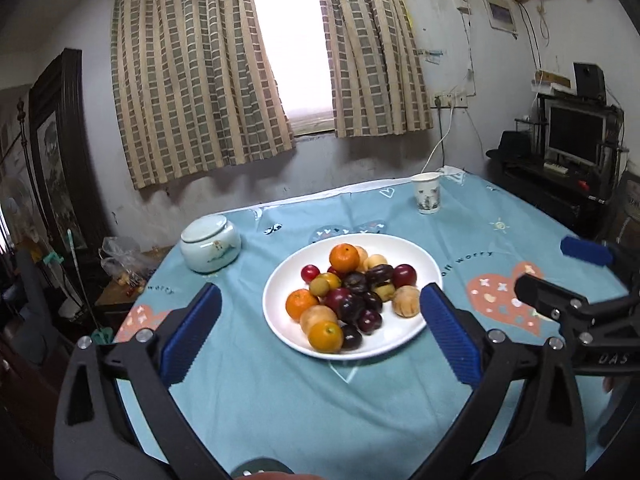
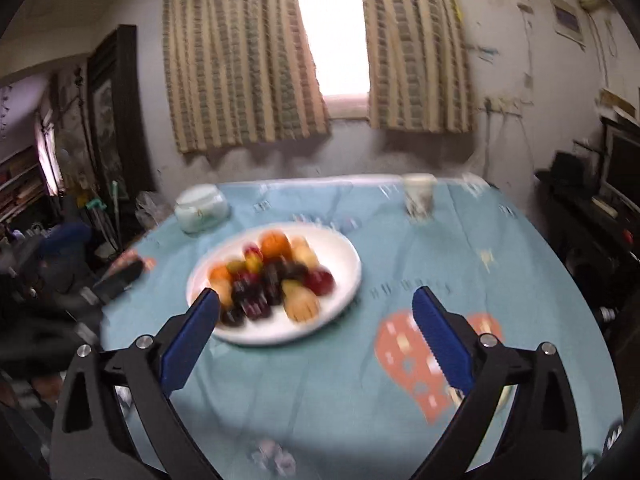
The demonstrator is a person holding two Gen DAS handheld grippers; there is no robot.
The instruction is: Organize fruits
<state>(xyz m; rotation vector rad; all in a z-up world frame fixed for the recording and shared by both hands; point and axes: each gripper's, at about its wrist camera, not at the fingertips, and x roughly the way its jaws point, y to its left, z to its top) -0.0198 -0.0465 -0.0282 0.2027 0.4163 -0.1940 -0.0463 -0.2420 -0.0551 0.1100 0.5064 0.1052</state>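
Both claws, left claw and right claw, stand apart, empty. All fruits sit on the plate; you appear finished. Verify, then withdraw.

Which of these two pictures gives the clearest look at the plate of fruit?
The left wrist view: the plate of fruit is sharp and unobstructed, each orange and plum distinct. In the right wrist view the same plate of fruit is smeared by motion blur, and one blue finger overlaps its near edge.

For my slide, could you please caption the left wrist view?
Open left gripper facing a white plate of mixed fruit on a blue tablecloth.
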